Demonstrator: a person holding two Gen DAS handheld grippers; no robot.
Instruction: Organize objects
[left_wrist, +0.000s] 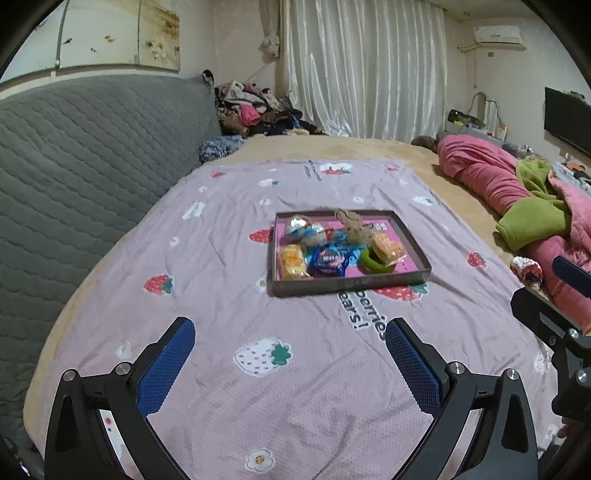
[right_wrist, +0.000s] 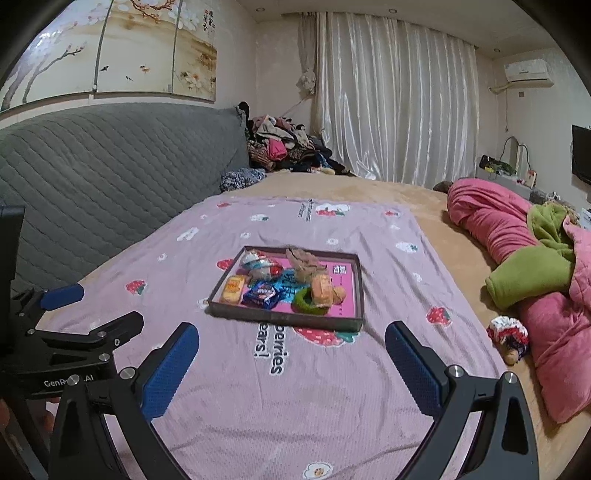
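Note:
A shallow dark tray with a pink floor lies on the pink strawberry-print blanket. In it are several items: a yellow snack packet, a blue snack packet, a green ring, an orange packet, a silvery packet and a beige crumpled thing. The tray also shows in the right wrist view. My left gripper is open and empty, short of the tray. My right gripper is open and empty, just before the tray's near wall.
A grey quilted headboard runs along the left. A pink and green quilt is bunched on the right of the bed. A small patterned pouch lies by it. A pile of clothes sits at the far end.

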